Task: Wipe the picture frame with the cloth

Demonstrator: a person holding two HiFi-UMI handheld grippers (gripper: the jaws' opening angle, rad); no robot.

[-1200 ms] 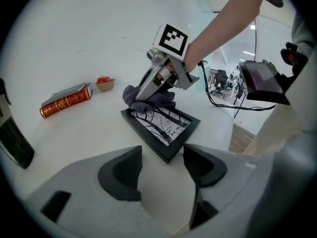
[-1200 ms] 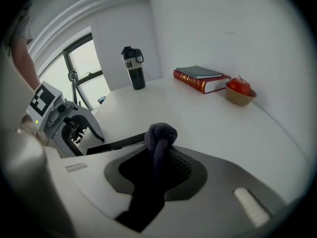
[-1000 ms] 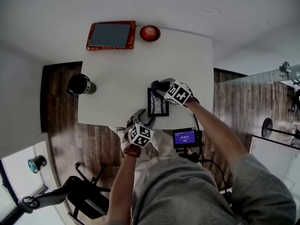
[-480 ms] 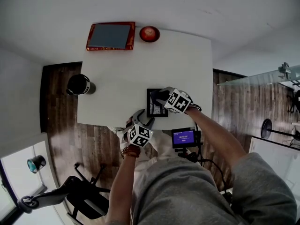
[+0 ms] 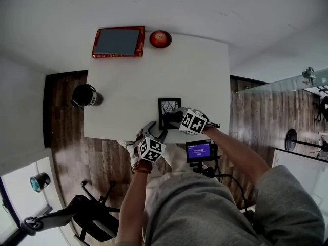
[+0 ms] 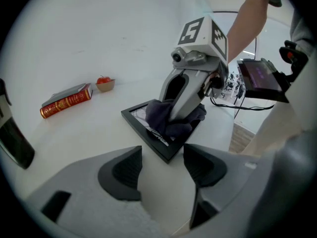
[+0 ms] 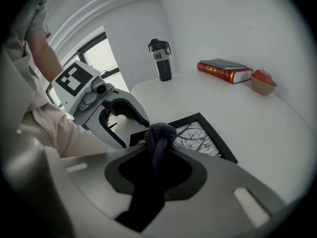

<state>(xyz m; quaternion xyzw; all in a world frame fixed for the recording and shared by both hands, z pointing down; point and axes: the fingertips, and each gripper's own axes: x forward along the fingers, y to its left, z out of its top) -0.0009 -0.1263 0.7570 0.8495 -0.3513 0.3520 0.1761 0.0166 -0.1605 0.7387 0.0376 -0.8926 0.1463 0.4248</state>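
Observation:
A black picture frame [image 5: 168,106] with a branch print lies flat near the front edge of the white table [image 5: 154,76]. My right gripper [image 5: 177,119] is shut on a dark grey cloth [image 6: 171,117] and presses it onto the frame's near part [image 6: 148,125]. In the right gripper view the cloth [image 7: 159,138] bulges up between the jaws, with the frame [image 7: 203,135] beyond it. My left gripper [image 5: 154,131] stands open at the table's front edge, just left of the frame, holding nothing [image 6: 161,165].
A red book [image 5: 119,41] and a small bowl with a red fruit [image 5: 160,38] sit at the table's far edge. A black flask [image 5: 84,95] stands at the left edge. A small screen device [image 5: 200,150] hangs near the person's body.
My right gripper has dragged the cloth toward me along the frame, from its far part to its near part. The left gripper has stayed at the front edge.

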